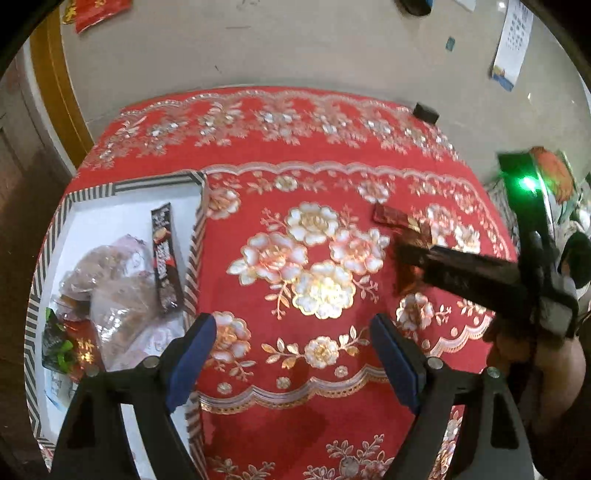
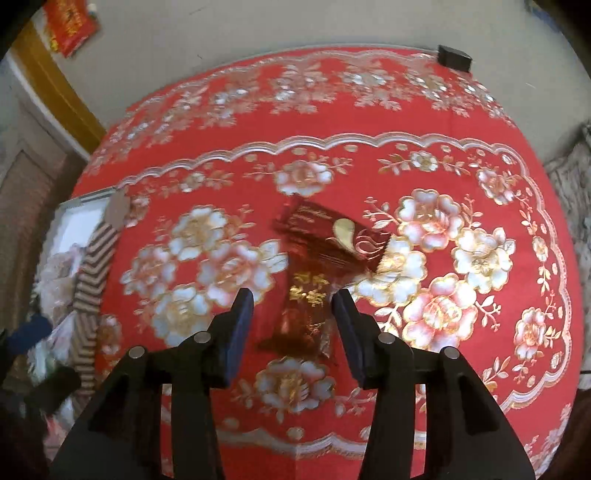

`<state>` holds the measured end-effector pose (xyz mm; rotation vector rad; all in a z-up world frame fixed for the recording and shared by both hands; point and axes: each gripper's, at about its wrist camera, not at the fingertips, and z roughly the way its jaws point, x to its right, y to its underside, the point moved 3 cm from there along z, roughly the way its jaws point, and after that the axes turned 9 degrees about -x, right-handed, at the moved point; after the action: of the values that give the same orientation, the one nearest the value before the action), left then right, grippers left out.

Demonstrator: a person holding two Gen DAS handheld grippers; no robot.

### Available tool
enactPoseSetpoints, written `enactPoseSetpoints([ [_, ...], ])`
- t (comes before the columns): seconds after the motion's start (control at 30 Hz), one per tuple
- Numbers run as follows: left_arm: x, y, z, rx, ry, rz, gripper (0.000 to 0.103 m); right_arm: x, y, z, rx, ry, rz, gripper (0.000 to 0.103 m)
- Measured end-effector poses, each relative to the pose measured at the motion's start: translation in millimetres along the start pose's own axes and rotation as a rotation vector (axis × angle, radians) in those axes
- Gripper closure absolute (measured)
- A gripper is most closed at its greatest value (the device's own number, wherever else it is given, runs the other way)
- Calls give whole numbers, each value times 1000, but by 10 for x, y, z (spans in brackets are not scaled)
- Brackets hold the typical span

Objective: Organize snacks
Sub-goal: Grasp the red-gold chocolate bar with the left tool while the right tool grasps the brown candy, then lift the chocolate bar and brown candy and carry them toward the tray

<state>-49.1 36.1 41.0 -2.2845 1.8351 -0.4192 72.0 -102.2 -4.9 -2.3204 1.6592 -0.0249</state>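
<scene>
Two dark red snack packets lie on the red floral tablecloth: a smaller one with gold characters (image 2: 306,314) between my right gripper's open fingers, and a longer one (image 2: 332,232) just beyond it. My right gripper (image 2: 293,314) is open around the smaller packet, not closed on it. In the left wrist view the right gripper (image 1: 413,258) comes in from the right over the packets (image 1: 391,216). My left gripper (image 1: 293,343) is open and empty over the cloth, beside a striped-edge box (image 1: 194,236) holding a black biscuit box (image 1: 166,258) and clear bags (image 1: 118,295).
A small black block (image 1: 425,112) sits at the table's far right edge. The striped box also shows at the left in the right wrist view (image 2: 92,266). Grey floor lies beyond the table, with a calendar (image 1: 511,44) and red paper (image 1: 99,13) on it.
</scene>
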Motion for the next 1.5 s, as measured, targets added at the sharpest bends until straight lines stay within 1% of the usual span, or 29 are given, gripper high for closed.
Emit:
enactPoseSetpoints([
  [0.07, 26, 1, 36, -9, -12, 4, 16, -5, -41, 146, -53, -3, 5, 58],
  [0.1, 37, -17, 61, -10, -20, 4, 16, 3, -34, 186, -65, -2, 4, 58],
  [0.13, 45, -38, 85, -10, -23, 8, 16, 1, -42, 223, -65, 21, -3, 58],
  [0.2, 65, -101, 132, -10, -36, 16, 16, -12, -35, 238, -49, 76, -29, 67],
  [0.23, 88, -147, 154, -7, -37, 26, 16, -18, -25, 229, -41, 82, -43, 70],
  [0.33, 245, -373, 252, 2, -26, 87, 16, 72, 60, 147, -16, 69, -51, 70],
  [0.4, 407, -573, 370, -8, -8, 131, 16, 192, 185, 60, -14, 48, -34, 70],
  [0.47, 610, -740, 473, -6, 17, 185, 16, 315, 366, -30, -11, 56, -30, 71],
  [0.5, 741, -827, 547, -11, 53, 236, 16, 373, 475, -75, -15, 49, -33, 71],
  [0.53, 887, -914, 642, -23, 99, 309, 16, 418, 567, -104, -20, 48, -38, 71],
  [0.57, 1029, -987, 754, -48, 136, 403, 16, 471, 698, -138, -27, 60, -48, 71],
  [0.6, 1139, -1027, 849, -71, 151, 496, 16, 501, 770, -156, -34, 63, -50, 71],
  [0.63, 1226, -1050, 933, -87, 159, 607, 16, 544, 852, -151, -47, 56, -45, 70],
  [0.67, 1287, -1062, 1004, -97, 149, 709, 16, 604, 940, -173, -44, 46, -32, 71],
  [0.7, 1325, -1073, 1073, -107, 113, 798, 17, 643, 970, -194, -44, 49, -26, 70],
  [0.73, 1353, -1085, 1111, -118, 95, 863, 18, 683, 1011, -214, -44, 49, -19, 70],
  [0.83, 1442, -1149, 1072, -88, 122, 1008, 18, 774, 1081, -255, -42, 30, 16, 70],
  [0.9, 1500, -1204, 1081, -85, 141, 1058, 17, 809, 1102, -264, -35, 12, 32, 70],
  [0.93, 1527, -1220, 1115, -100, 142, 1081, 18, 816, 1099, -260, -33, 10, 37, 70],
  [1.0, 1583, -1216, 1207, -149, 148, 1132, 18, 802, 1097, -260, -35, 17, 35, 70],
  [1.1, 1653, -1156, 1291, -219, 179, 1206, 19, 801, 1079, -255, -38, 7, 51, 70],
  [1.17, 1684, -1124, 1336, -226, 175, 1245, 19, 809, 1063, -245, -37, 0, 60, 70],
  [1.2, 1694, -1114, 1342, -221, 193, 1242, 20, 810, 1064, -245, -36, -1, 62, 70],
  [1.37, 1716, -1114, 1352, -200, 208, 1239, 22, 812, 1056, -241, -34, 1, 69, 70],
  [1.4, 1712, -1126, 1343, -193, 213, 1235, 29, 814, 1058, -241, -35, 2, 70, 70],
  [1.43, 1700, -1142, 1327, -185, 220, 1225, 38, 822, 1054, -240, -35, 2, 73, 70],
  [1.47, 1697, -1146, 1311, -179, 222, 1211, 42, 822, 1053, -239, -34, 3, 75, 70],
  [1.5, 1669, -1167, 1305, -176, 223, 1199, 53, 821, 1052, -238, -34, 5, 75, 70],
])
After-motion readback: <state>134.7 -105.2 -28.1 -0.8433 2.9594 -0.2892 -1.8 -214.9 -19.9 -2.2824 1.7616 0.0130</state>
